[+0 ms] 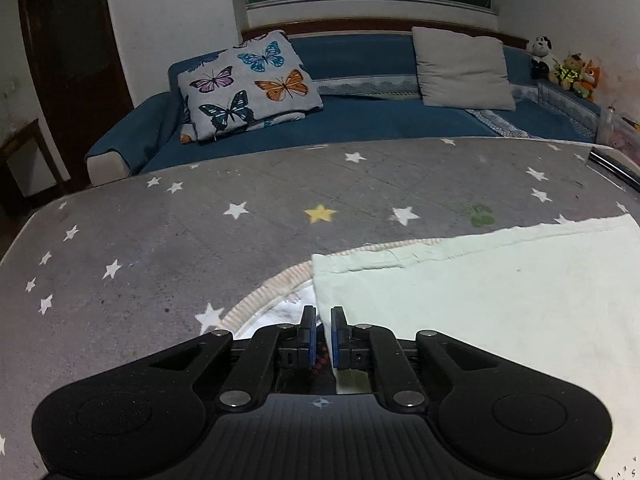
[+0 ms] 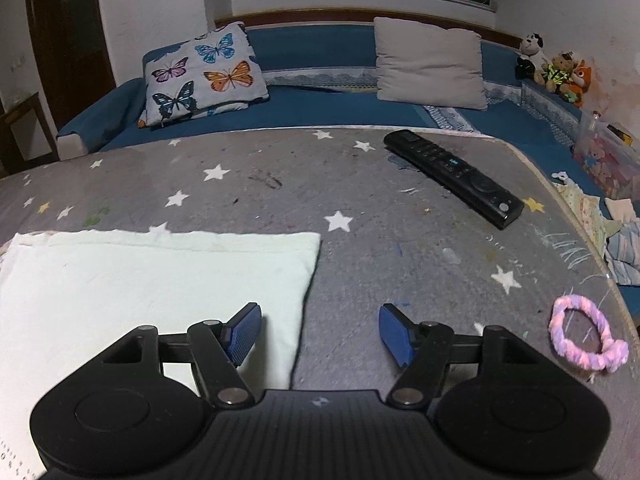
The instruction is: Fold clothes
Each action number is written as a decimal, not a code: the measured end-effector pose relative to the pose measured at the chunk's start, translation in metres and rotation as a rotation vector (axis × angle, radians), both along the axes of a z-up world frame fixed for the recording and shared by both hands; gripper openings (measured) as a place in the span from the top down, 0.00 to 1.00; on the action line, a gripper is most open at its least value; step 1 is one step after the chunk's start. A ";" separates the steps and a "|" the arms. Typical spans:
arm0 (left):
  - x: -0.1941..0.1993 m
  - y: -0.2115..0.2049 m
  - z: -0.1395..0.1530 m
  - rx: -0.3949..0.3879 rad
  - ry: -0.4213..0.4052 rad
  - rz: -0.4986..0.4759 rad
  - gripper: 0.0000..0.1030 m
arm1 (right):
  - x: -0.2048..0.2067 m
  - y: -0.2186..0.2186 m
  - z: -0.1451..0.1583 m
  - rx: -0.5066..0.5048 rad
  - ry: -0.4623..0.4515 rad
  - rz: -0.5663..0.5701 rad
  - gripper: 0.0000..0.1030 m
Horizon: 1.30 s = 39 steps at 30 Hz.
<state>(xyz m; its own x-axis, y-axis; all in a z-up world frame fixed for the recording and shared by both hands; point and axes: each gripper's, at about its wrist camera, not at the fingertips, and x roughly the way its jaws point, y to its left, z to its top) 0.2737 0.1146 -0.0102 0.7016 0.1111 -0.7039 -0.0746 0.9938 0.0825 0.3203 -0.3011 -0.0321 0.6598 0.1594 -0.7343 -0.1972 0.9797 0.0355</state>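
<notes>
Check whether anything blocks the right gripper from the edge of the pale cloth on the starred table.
Nothing visible does. The right gripper hangs open directly over the right edge of the pale cloth. The remote and the pink ring lie off to the right on the table, clear of it.

No text, label or number can be read anywhere.

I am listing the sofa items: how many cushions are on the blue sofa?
2: the butterfly cushion at the sofa's left end, and the plain grey cushion towards its right. None looks hidden.
</notes>
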 end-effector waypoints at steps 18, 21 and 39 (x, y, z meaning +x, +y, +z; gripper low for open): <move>0.010 -0.024 -0.018 0.057 0.010 -0.098 0.90 | 0.049 0.030 -0.006 -0.056 -0.054 0.039 0.96; 0.011 -0.026 -0.017 0.069 0.015 -0.097 0.90 | 0.051 0.034 -0.005 -0.088 -0.065 0.052 0.92; -0.124 -0.077 0.016 0.035 0.002 -0.331 0.76 | -0.101 -0.010 0.053 -0.032 0.030 0.197 0.79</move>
<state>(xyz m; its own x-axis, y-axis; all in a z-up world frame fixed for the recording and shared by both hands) 0.1493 0.0377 0.0055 0.7022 -0.0990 -0.7050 0.2525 0.9605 0.1166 0.2193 -0.3108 0.0208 0.5958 0.2597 -0.7600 -0.3846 0.9230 0.0138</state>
